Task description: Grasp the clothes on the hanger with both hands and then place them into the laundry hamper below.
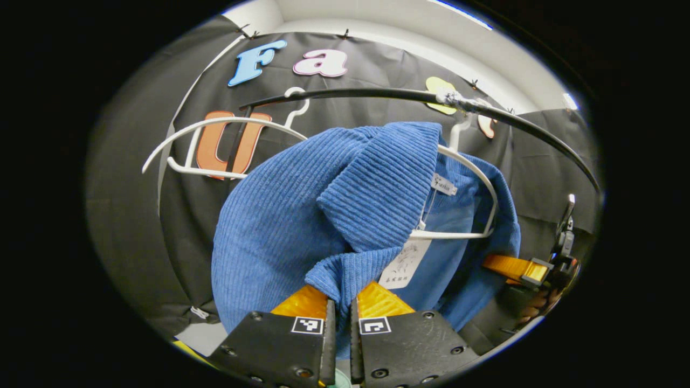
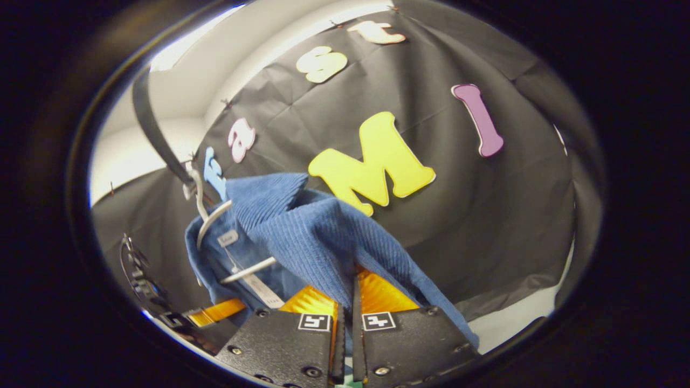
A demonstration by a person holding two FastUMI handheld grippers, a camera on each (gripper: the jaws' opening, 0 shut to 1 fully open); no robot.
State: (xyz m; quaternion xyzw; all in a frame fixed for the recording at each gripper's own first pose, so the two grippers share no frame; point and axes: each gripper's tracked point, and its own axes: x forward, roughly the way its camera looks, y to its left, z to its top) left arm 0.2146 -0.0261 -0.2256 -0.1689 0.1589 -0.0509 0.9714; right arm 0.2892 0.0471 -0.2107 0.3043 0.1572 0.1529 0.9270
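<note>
While blue garment (image 1: 280, 215) drapes white hanger (image 1: 474, 172) | left gripper (image 1: 343, 302) fingers pinch it | right gripper (image 2: 347, 302) fingers pinch it

even overhead light, sharp centres, strong fisheye bending and dim, soft edges.

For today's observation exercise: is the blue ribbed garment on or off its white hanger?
Still on: the blue ribbed garment drapes over the white hanger, hooked on the black rail.
</note>
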